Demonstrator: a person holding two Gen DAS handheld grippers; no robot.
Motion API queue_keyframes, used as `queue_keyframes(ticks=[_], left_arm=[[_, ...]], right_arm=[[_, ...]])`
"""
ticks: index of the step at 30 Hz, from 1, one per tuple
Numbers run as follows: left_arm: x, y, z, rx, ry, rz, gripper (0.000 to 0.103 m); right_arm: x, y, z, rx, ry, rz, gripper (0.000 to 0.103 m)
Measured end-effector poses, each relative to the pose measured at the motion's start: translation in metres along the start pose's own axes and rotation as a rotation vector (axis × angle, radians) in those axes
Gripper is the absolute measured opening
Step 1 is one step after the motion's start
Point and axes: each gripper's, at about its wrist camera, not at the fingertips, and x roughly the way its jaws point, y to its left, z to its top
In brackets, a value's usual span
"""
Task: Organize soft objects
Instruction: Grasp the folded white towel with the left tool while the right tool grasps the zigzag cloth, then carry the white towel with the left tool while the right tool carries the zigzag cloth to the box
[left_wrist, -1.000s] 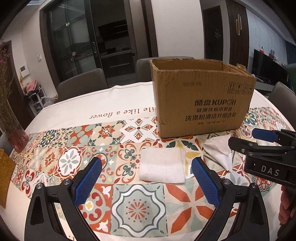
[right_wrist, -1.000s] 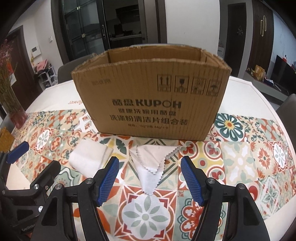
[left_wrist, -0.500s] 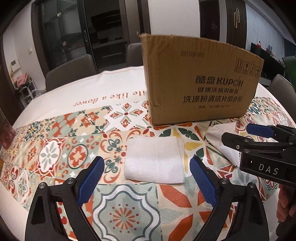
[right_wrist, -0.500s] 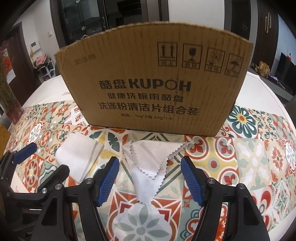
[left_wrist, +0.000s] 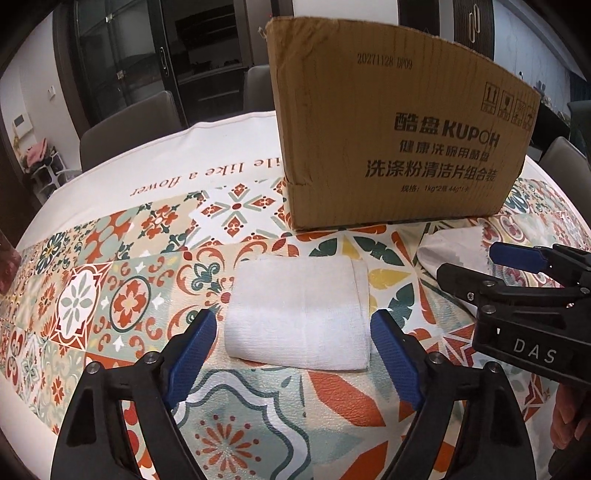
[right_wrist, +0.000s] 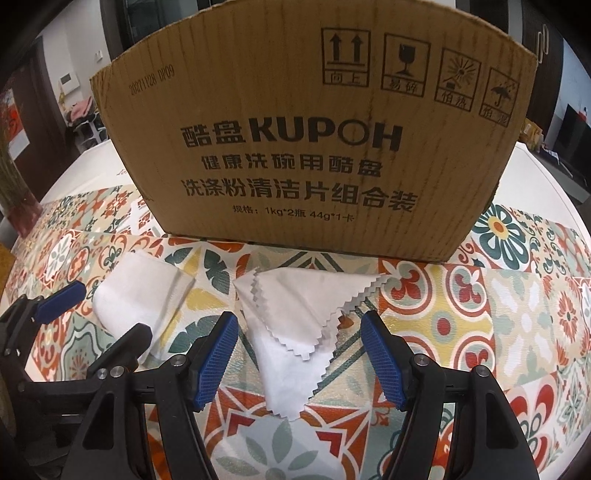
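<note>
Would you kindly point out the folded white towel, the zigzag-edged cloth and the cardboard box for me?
folded white towel (left_wrist: 299, 314), left wrist view, middle of its top face.
zigzag-edged cloth (right_wrist: 291, 317), right wrist view, centre of the upper folded layer.
cardboard box (right_wrist: 306, 110), right wrist view, printed front wall.

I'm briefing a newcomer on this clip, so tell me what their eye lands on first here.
The big brown KUPOH cardboard box stands at the back of the bright tile-patterned tablecloth. In front of it lie two white cloths: a folded towel between the pads of the open left gripper, whose jaws have just been closing, and a zigzag-edged cloth between the pads of the open right gripper.
</note>
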Motion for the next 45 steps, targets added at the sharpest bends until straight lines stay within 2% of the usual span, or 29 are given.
queue_keyframes(ticks=[6,8,12,16,17,18,20,27,45], left_arm=[[0.014,0.002,-0.001,-0.014,0.028,-0.010,0.076],[0.015,0.003,-0.001,-0.023,0.031,-0.019,0.066],[0.018,0.004,0.000,-0.047,0.030,-0.047,0.052],[0.019,0.005,0.001,-0.061,0.026,-0.045,0.026],[0.018,0.005,0.001,-0.064,0.026,-0.047,0.021],[0.017,0.006,0.002,-0.067,0.027,-0.050,0.019],[0.016,0.006,0.002,-0.071,0.030,-0.054,0.014],[-0.001,0.003,0.003,-0.070,0.024,-0.059,0.011],[-0.075,-0.009,0.016,-0.064,-0.080,-0.057,0.010]], right_arm=[[0.009,0.006,-0.002,-0.008,0.006,-0.013,0.068],[0.012,0.008,-0.002,-0.011,0.006,-0.015,0.066],[0.013,0.015,-0.002,-0.020,0.000,-0.016,0.050],[0.014,0.019,-0.002,-0.022,0.003,-0.005,0.035],[0.014,0.019,-0.002,-0.020,0.005,0.005,0.027],[0.012,0.016,-0.001,-0.019,0.008,0.012,0.021],[0.009,0.014,0.000,-0.015,0.013,0.025,0.016],[-0.009,0.006,-0.002,-0.004,-0.001,0.042,0.014],[-0.086,-0.012,0.001,0.028,-0.095,0.062,0.014]])
